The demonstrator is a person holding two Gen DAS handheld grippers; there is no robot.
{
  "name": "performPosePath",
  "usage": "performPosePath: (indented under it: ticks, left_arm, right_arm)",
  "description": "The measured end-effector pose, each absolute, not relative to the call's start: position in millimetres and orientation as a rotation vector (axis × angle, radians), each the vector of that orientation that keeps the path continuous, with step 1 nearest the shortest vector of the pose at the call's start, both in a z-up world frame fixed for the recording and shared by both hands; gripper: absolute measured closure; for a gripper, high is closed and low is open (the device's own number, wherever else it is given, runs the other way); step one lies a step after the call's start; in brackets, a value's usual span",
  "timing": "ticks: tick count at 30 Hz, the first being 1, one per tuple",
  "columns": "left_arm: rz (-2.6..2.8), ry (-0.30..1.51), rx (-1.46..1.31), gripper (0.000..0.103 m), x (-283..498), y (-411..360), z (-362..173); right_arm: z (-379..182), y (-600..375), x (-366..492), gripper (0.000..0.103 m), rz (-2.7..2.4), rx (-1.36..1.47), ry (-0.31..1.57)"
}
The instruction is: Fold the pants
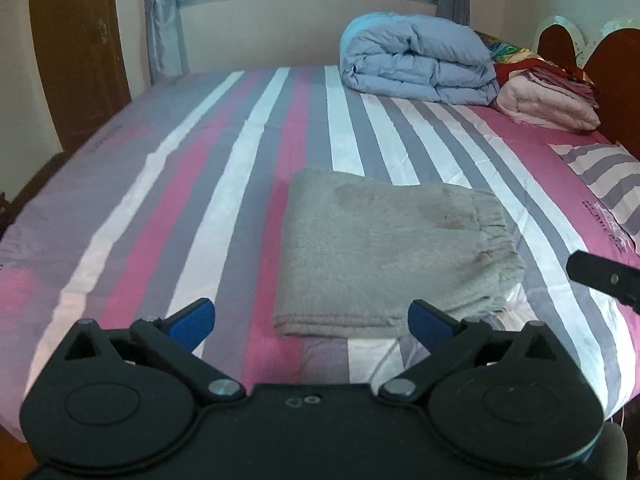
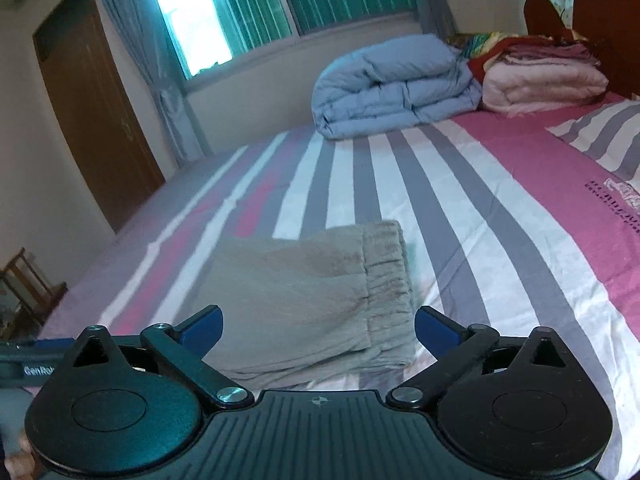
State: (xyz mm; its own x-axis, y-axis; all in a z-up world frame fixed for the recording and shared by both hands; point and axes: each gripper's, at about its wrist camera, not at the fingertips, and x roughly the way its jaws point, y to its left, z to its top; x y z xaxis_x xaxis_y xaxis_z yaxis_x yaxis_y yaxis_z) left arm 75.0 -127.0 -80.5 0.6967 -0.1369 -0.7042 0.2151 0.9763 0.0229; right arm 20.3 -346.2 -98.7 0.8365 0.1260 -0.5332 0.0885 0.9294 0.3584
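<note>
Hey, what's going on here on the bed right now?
A person is folding clothes with a handheld gripper in each hand. The grey pants lie folded into a compact rectangle on the striped bed sheet, elastic waistband on the right. Both the left gripper and right gripper are open, above the near edge of the pants, holding nothing. A folded blue duvet and a pink blanket sit near the headboard.
</note>
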Motion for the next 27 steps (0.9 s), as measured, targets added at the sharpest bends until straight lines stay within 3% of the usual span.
performPosePath:
  ticks: [13, 19, 27]
  left_arm:
    - [-0.22, 0.63, 0.134, 0.006, -13, -121, -21]
    - [-0.298, 0.616, 0.0, 0.006, -23, -104, -10]
    - [-0.211, 0.554, 0.107, 0.006, -25, -113, -10]
  right_arm:
    - [-30, -311, -66, 0.0, 0.054, 0.292, 0.439]
    - [-12, -297, -91, 0.0, 0.036, 0.22, 0.402]
    - [-11, -290, -94, 0.0, -0.019, 0.191, 0.412]
